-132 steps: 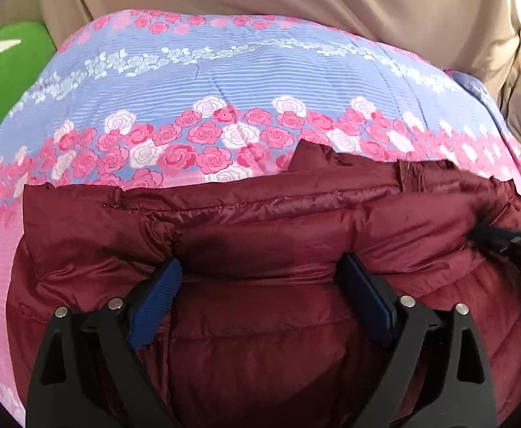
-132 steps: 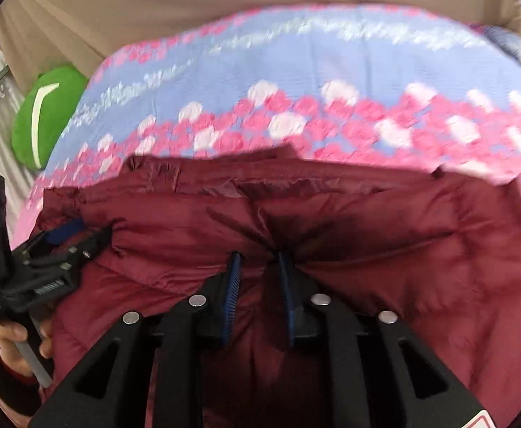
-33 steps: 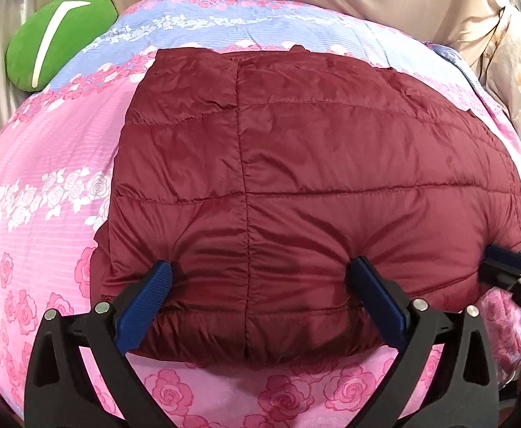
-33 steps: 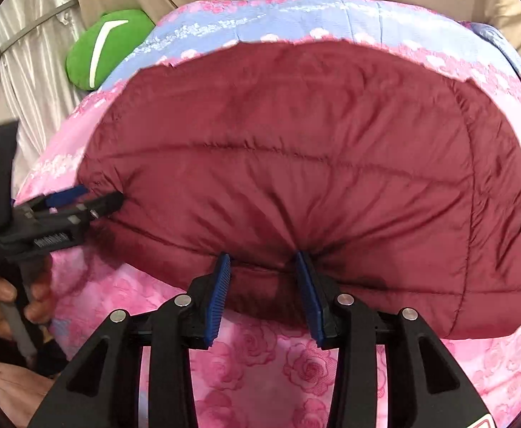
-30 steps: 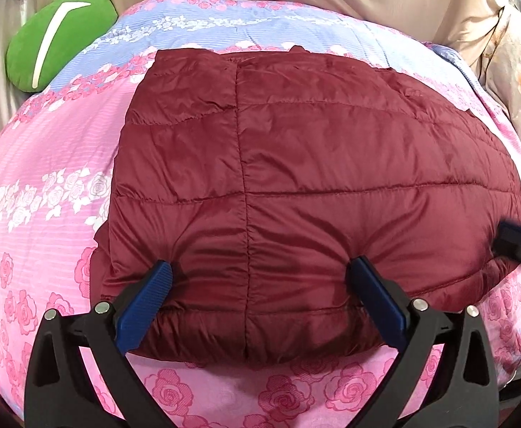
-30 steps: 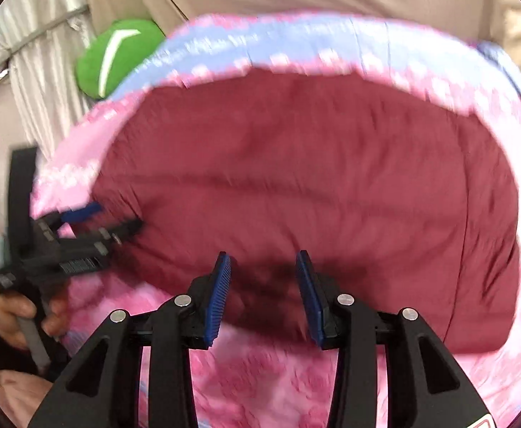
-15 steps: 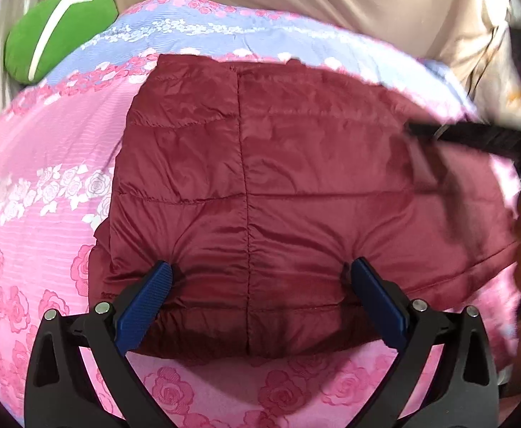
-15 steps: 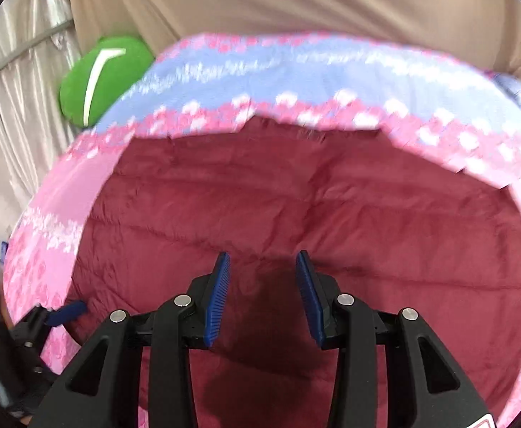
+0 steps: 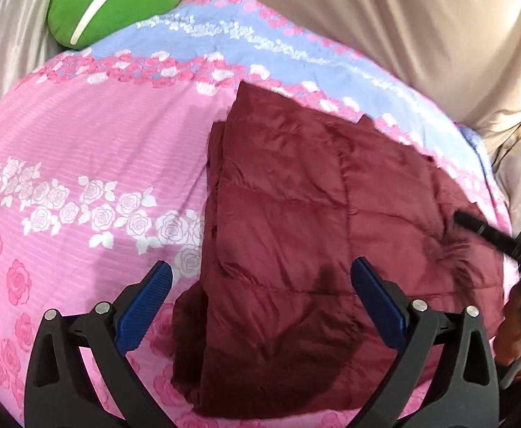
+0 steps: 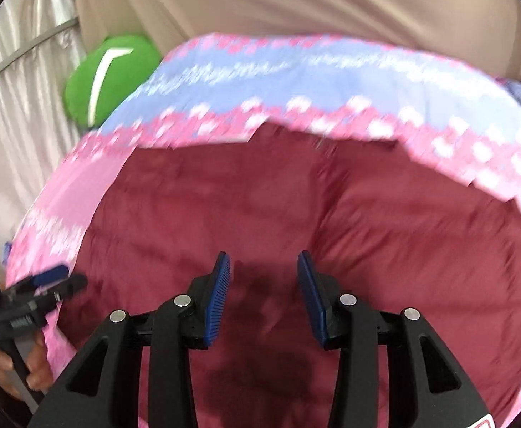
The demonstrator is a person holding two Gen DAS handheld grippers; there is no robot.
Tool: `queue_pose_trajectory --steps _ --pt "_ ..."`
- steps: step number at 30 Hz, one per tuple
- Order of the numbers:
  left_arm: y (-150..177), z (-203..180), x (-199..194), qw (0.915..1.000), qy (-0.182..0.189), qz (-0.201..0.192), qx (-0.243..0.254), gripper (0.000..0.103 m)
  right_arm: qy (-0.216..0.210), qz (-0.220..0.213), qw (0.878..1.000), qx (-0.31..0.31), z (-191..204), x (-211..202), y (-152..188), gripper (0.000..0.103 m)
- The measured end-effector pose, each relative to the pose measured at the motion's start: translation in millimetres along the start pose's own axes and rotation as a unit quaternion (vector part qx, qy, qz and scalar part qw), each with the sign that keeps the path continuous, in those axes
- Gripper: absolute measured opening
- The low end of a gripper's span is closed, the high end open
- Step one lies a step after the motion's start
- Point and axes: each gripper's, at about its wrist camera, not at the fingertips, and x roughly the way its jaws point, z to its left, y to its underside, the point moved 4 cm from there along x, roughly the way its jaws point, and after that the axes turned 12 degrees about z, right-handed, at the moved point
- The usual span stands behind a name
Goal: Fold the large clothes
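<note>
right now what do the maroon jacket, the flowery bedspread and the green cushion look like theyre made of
Maroon jacket: looks like thin nylon or polyester shell with padding; faint sheen, stitched quilt lines, puffed panels.
Flowery bedspread: seems a matte printed woven cloth, cotton or a blend; fine stripes and rose print, no shine.
Green cushion: probably soft plush or fleece; rounded, stuffed shape, matte surface, but too far to be sure.

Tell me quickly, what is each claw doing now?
Left claw: open, holding nothing, above the maroon jacket.
Right claw: open, holding nothing.

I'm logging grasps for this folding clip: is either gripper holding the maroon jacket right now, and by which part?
Nothing is held. The left gripper and the right gripper both stand open above the folded jacket, pads off the fabric.
</note>
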Motion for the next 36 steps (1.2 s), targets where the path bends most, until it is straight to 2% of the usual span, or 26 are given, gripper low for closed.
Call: queue_pose_trajectory --steps 8,13,17,20,23,26,29,31,34,36 --pt "0 0 30 0.9992 -0.016 0.036 0.002 0.098 0.016 0.021 0.999 0.029 -15 37 -30 0.041" --pt "-1 -1 33 0.9991 -0.022 0.034 0.009 0.098 0.017 0.052 0.998 0.044 -22 72 -36 0.04" --pt "-2 -3 36 0.9989 -0.031 0.031 0.017 0.098 0.026 0.058 0.997 0.032 -20 83 -37 0.04" --pt "-3 -5 38 0.9983 -0.042 0.031 0.024 0.098 0.022 0.056 0.997 0.045 -23 77 -37 0.038" --pt "-3 -4 38 0.9984 -0.039 0.033 0.024 0.098 0.002 0.028 0.998 0.053 -21 48 -26 0.038" --pt "-3 -3 37 0.9986 -0.033 0.035 0.022 0.098 -0.011 0.011 0.999 0.034 -14 16 -2 0.038" --pt "-4 -3 37 0.999 -0.027 0.03 0.019 0.097 -0.024 0.021 0.999 0.024 -11 1 25 0.038" --pt "-5 -5 36 0.9994 -0.017 0.022 0.022 0.089 -0.018 0.034 0.999 0.017 -9 7 36 0.038" --pt "-6 -15 32 0.9993 0.008 0.023 0.027 0.067 -0.005 0.047 0.999 0.02 -11 28 45 0.038" --pt "-6 -21 24 0.9991 0.003 0.016 0.039 0.05 -0.008 0.047 0.999 0.02 -13 34 46 0.038"
